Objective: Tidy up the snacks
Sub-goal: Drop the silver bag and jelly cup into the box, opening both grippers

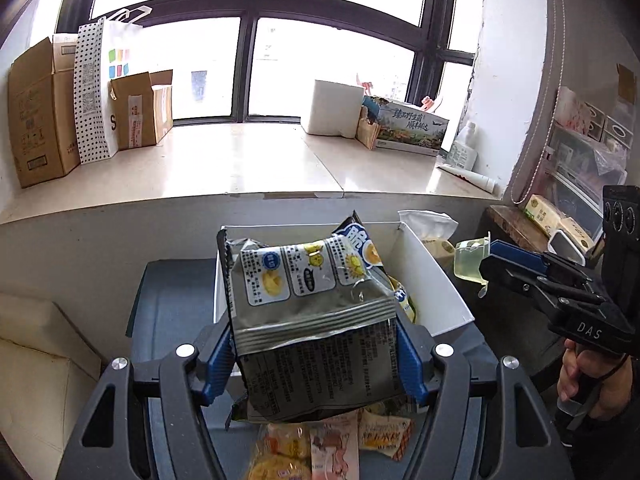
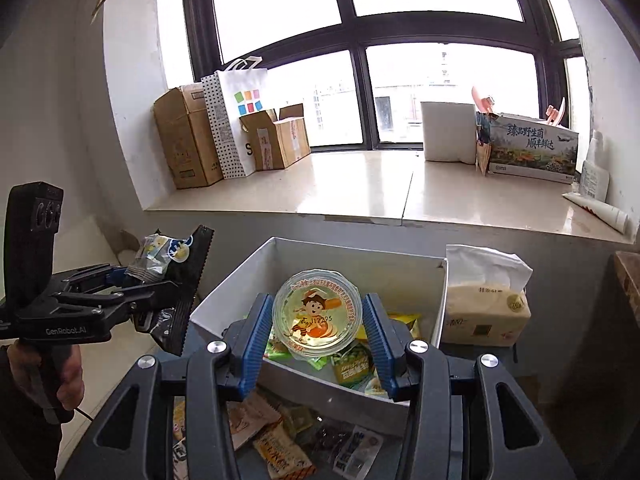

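Currently, the left gripper [image 1: 316,360] is pinching a silver snack packet [image 1: 308,312] in front of the white box [image 1: 432,276]. The right gripper [image 2: 316,324] is clamping a clear jelly cup [image 2: 317,316] above the box, which is holding other snack packets [image 2: 352,364].

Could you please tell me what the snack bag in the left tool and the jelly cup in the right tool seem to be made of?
Snack bag: looks like thin metallised plastic film, glossy and silvery, creased, with a ribbed heat seal.
Jelly cup: apparently clear moulded plastic, since yellowish contents show through, with a printed peel-off film lid.
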`<state>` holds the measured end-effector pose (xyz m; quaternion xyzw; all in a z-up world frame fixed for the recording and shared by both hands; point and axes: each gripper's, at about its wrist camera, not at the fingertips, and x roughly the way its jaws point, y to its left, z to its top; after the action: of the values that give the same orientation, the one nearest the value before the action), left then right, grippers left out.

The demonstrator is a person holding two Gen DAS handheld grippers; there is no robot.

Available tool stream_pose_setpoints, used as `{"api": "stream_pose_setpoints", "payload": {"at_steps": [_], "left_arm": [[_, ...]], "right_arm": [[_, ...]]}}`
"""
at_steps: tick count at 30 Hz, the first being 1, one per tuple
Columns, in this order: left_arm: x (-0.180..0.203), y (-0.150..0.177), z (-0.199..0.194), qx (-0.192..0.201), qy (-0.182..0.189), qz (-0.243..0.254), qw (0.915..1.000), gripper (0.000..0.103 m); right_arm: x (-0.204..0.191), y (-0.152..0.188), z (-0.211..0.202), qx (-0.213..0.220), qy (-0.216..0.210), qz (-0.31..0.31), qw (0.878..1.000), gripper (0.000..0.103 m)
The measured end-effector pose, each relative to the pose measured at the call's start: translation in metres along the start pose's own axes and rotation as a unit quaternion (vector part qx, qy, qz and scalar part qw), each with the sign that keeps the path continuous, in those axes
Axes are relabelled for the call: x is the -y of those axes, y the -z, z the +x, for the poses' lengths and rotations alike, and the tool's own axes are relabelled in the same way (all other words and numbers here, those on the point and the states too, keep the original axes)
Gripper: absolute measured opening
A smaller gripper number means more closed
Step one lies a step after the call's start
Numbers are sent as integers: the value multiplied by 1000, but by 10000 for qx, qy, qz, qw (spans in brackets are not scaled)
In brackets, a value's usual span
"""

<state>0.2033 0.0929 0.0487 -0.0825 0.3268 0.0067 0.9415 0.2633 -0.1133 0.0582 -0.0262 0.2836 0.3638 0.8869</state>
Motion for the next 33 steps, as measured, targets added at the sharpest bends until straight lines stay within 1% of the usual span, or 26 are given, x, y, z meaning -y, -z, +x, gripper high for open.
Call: {"api": "stream_pose_setpoints", "payload": {"at_steps": [2,4,7,10,12,13,14,15,16,17,18,21,24,26,30,33], "left_arm": [[-1,-10,21,-67,-27,13,10000,72],[-3,-16,43,-180,-44,-14,9998,72],[-7,-15,67,-360,-99,-55,9993,72],[-13,-9,79,-514,39,-169,9985,76],[-18,-4,82,-547,67,-306,9980,81],[-20,-3,83,-545,33,-324,9980,93],[-22,-2,85,-562,-34,-337,9978,103],[-23,-1,85,-576,-74,-344,9977,103],[-24,-1,84,-571,-67,-343,9978,103],[-25,0,83,-542,-50,-354,9979,103],[-26,1,81,-534,-28,-351,9980,103],[-24,3,75,-477,-125,-269,9984,103],[-21,5,69,-438,-170,-202,9987,103],[-20,8,61,-400,-159,-164,9989,103],[-18,19,37,-302,-175,-45,9994,103],[-13,34,9,-185,-209,140,9995,103]], "right_arm": [[9,-8,15,-87,42,0,10000,50],[20,-13,30,-210,0,150,9997,50],[31,-12,51,-401,97,245,9988,50],[35,-7,63,-528,242,209,9981,50],[35,-4,68,-555,382,143,9976,51],[36,-2,70,-600,402,148,9973,51],[37,-1,73,-660,420,166,9968,54],[37,-1,75,-710,475,169,9962,79],[36,0,76,-739,625,140,9952,95],[35,1,74,-670,770,93,9947,103],[32,1,71,-554,790,13,9953,103],[23,0,67,-586,803,-196,9949,103],[14,0,64,-617,858,-310,9939,103],[10,1,60,-578,823,-379,9942,103],[2,9,41,-407,829,-381,9950,103],[-4,23,21,-312,806,-296,9958,103]]}}
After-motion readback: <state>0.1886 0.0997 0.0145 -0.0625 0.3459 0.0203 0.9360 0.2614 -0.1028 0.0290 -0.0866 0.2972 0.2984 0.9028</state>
